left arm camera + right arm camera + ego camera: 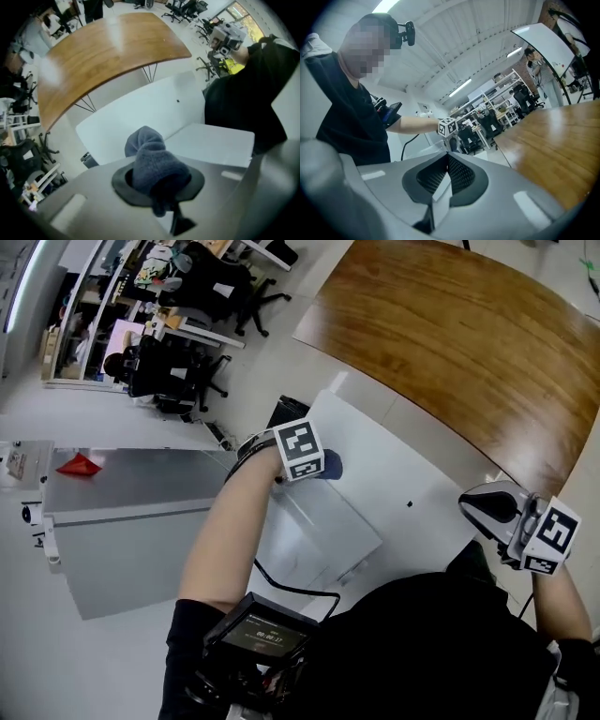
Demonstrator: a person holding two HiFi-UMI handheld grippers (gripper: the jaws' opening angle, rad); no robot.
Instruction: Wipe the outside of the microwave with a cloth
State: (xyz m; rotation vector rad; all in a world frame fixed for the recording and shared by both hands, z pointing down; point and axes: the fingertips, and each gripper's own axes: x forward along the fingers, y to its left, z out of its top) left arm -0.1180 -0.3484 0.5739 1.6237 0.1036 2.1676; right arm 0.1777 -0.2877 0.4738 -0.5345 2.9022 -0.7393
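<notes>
The left gripper [305,461] has its jaws clamped on a bunched grey-blue cloth [152,161], and the wad pokes out well past the tips. It's over the white microwave [412,474], at the left end of the flat top, close to the edge where the top meets the paler face on the person's side. From here I can't tell whether the cloth is pressing on the surface or just above it.

This is what matters for the stroke. The bare top runs away from the cloth to the person's right, its long side lying roughly parallel to the edge of the wooden table [469,343] behind it. So I'd say the wipe has to travel rightward along that length, with the paler face just below waiting for its turn.

The right gripper [446,158] is out past the other end of the microwave, beside the wooden table. Its jaws are pressed together with nothing between them. The left is plainly nearer, and it has the cloth.
</notes>
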